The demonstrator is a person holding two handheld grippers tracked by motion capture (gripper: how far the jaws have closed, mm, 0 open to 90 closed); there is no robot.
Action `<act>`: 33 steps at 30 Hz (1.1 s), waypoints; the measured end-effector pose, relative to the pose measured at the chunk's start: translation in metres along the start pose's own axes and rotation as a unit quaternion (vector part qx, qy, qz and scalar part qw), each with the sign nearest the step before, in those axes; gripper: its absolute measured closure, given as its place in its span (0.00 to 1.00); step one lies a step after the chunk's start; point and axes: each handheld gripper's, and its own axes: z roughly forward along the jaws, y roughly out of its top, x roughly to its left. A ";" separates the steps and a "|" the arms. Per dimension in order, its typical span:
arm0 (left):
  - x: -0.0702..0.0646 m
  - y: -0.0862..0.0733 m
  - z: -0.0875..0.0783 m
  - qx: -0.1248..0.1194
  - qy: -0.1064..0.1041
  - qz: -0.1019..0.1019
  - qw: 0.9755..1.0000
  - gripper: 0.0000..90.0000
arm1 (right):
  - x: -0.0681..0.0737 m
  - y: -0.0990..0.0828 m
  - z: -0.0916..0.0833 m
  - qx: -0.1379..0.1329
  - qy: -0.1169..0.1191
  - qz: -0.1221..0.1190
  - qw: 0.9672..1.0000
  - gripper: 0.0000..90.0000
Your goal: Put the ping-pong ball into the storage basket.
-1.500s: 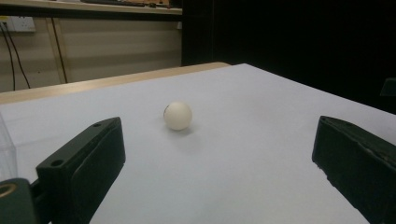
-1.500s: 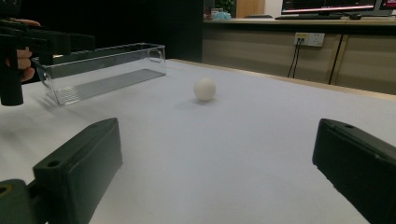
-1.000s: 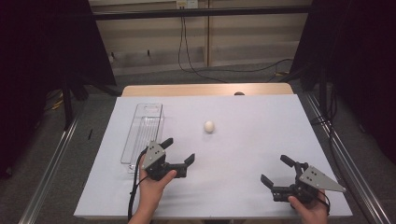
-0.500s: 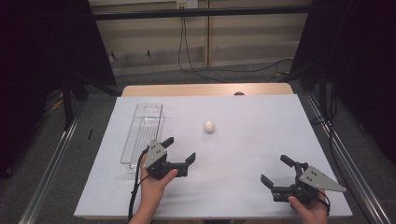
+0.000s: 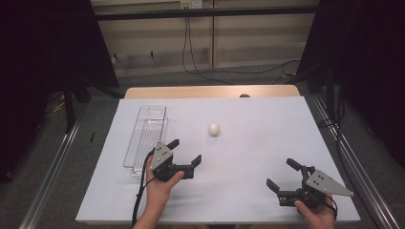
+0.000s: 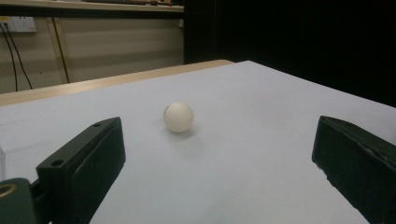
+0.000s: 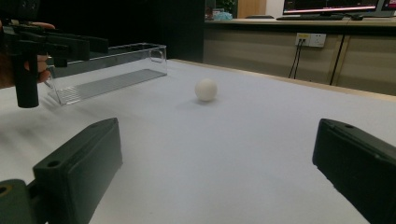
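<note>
A small white ball (image 5: 213, 129) rests on the white table (image 5: 258, 124), a little left of the middle; it also shows as the ball (image 6: 178, 116) and the ball (image 7: 206, 89). A clear plastic tray (image 5: 147, 133) lies lengthwise at the left. My left gripper (image 5: 186, 150) is open just right of the tray's near end, its jaws aimed at the ball from a short way off. My right gripper (image 5: 283, 173) is open near the front right corner, nothing between its jaws. The left gripper (image 7: 60, 46) appears far off in the right gripper view.
The clear tray (image 7: 107, 70) holds nothing that I can see. A wooden table edge (image 5: 210, 91) runs along the far side. Dark curtains stand at both sides, and metal rails (image 5: 52, 157) run along the floor. Cables (image 5: 191, 47) hang on the back wall.
The left gripper has shifted very slightly. The ball, the tray and the right gripper stay where they were.
</note>
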 end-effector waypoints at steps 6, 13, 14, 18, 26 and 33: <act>-0.001 -0.001 0.005 0.007 0.003 -0.003 1.000 0.03 | 0.000 0.000 0.000 0.000 -0.002 0.004 1.000 0.01; 0.001 -0.001 0.009 0.014 0.006 0.001 1.000 0.03 | 0.001 0.000 0.001 0.000 -0.003 0.005 1.000 0.01; 0.001 -0.001 0.009 0.014 0.006 0.001 1.000 0.03 | 0.001 0.000 0.001 0.000 -0.002 0.004 1.000 0.01; 0.000 -0.002 0.013 0.014 0.007 0.000 1.000 0.03 | 0.000 0.000 0.000 0.001 -0.001 0.004 1.000 0.01; 0.001 -0.001 0.015 0.012 0.005 0.000 1.000 0.03 | 0.000 0.000 0.000 0.001 0.001 -0.001 1.000 0.01; 0.000 -0.002 0.019 0.016 0.007 -0.003 1.000 0.03 | 0.000 0.000 0.000 0.000 -0.002 0.001 1.000 0.01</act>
